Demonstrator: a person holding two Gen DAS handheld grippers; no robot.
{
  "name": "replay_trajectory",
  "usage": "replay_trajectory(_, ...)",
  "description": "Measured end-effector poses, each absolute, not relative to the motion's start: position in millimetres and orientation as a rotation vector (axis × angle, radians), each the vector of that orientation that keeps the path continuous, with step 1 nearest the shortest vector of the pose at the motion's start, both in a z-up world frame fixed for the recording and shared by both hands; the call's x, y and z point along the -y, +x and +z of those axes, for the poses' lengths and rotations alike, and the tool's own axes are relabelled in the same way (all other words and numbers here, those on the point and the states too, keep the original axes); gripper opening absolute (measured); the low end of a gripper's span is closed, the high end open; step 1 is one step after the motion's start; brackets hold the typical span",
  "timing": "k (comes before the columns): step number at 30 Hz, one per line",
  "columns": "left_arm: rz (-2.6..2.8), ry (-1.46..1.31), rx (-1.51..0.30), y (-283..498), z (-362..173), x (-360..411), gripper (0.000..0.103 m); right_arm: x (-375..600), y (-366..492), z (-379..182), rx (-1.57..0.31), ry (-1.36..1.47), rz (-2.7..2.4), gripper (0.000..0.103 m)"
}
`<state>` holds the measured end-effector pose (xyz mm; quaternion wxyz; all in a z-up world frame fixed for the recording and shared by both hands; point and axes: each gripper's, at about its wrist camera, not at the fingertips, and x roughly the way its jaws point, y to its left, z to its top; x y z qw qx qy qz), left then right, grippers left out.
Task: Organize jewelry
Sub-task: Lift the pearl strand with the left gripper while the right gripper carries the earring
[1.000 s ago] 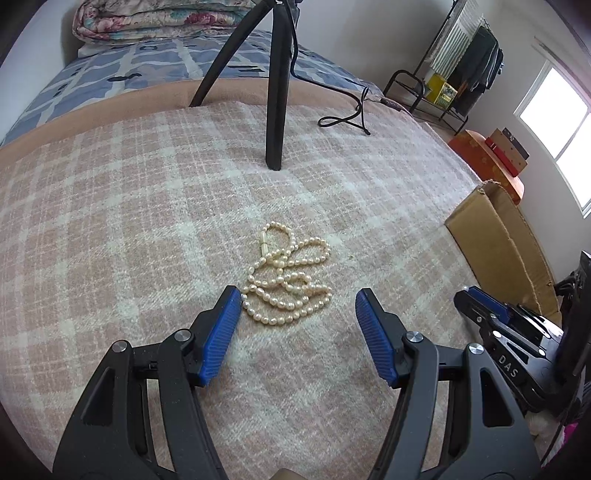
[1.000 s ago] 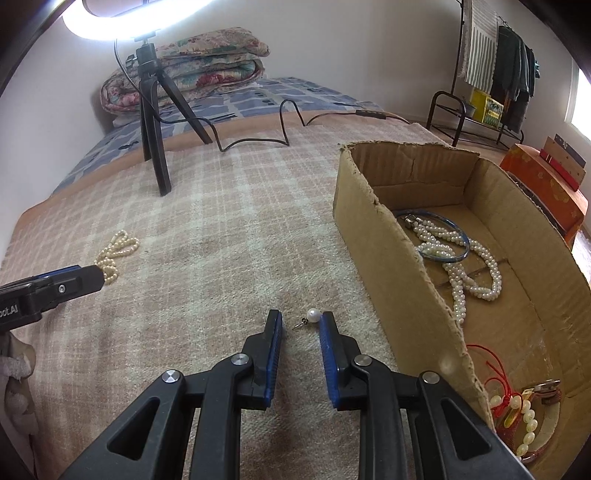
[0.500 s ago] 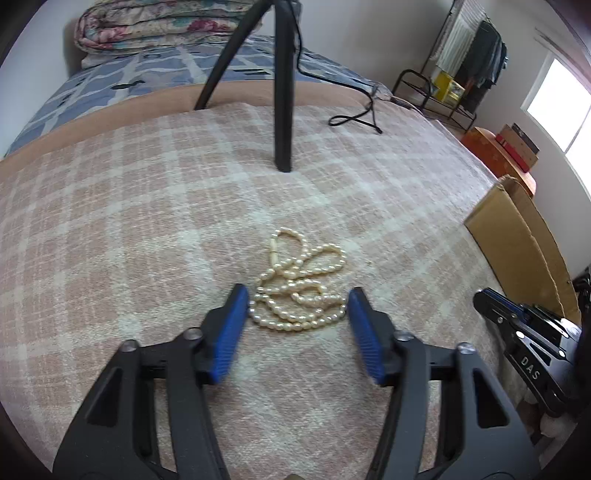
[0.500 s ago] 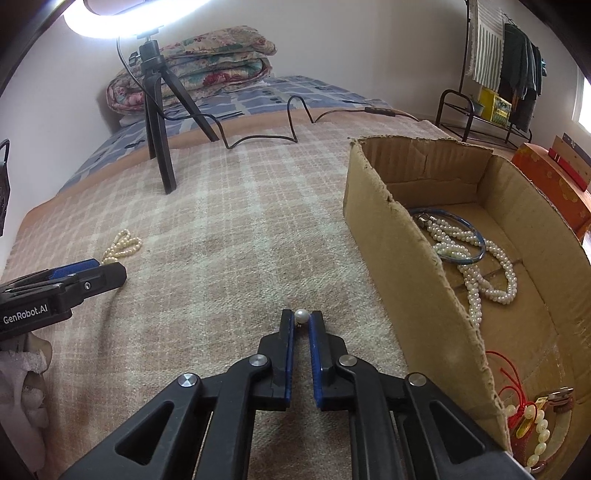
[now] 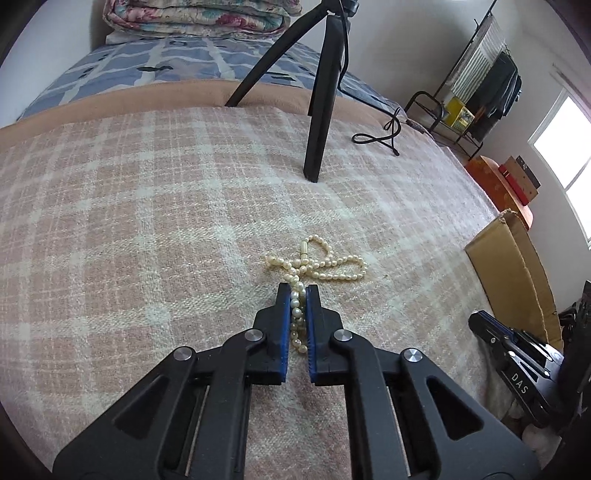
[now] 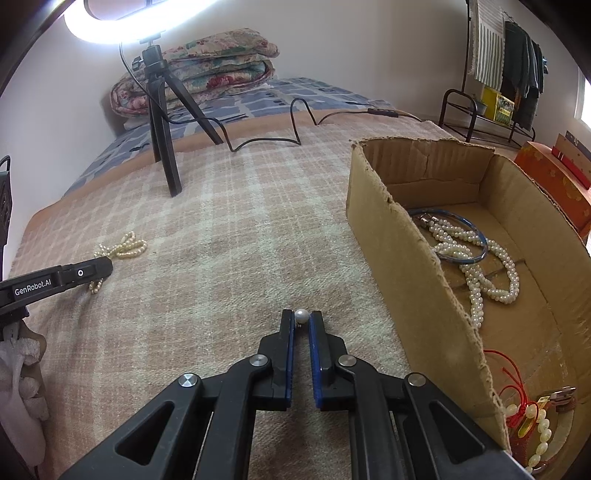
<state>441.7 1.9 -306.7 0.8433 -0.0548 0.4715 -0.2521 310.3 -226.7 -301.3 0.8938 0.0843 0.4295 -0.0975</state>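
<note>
cream pearl necklace (image 5: 318, 266) lay bunched on the pink-and-white plaid blanket (image 5: 147, 229) covering the bed, part of its strand drawn in between the blue pads of the left tool (image 5: 297, 291), which was pinched on it; the rest of the loops and the clasp lay just beyond the tips. right tool (image 6: 301, 320) was pressed together on a single pearl earring (image 6: 301, 316), the round pearl showing right at the tips, held close over the blanket. from the right wrist view the left tool appeared at the left edge, with the necklace loops beside its tip. cardboard box (image 6: 384, 236) stood open on the bed to the right of the right tool, near but apart from it. inside the box: a twisted white pearl strand (image 6: 476, 266), a blue bangle (image 6: 476, 236) overlapping its far end, and at the near corner a red-corded charm with pale beads (image 6: 532, 428). black tripod (image 6: 162, 147) stood farther up the bed under a lit ring light (image 6: 122, 22), its cable (image 6: 295, 122) trailing across the blanket. folded floral quilt (image 6: 207, 77) sat at the head of the bed. clothes rack (image 6: 509, 66) stood by the far wall.
</note>
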Motion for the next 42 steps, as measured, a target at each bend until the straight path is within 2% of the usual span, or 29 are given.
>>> replay_trajectory(12, -0.548, -0.115, -0.945, 413.5, -270.5, -11.4, 0.005, 225.0, 290.7, -293.1, -0.868, 0.174, -0.152, 0.005)
replay_trajectory(22, -0.536, -0.084, -0.874, 384.5, -217.5, -12.7, 0.005, 222.4, 266.6, -281.7, -0.854, 0.176, -0.100, 0.004)
replay_trajectory(42, -0.584, -0.054, -0.749, 334.1, -117.9, 21.0, 0.005, 230.9, 196.0, -213.5, -0.757, 0.129, 0.021, 0.004)
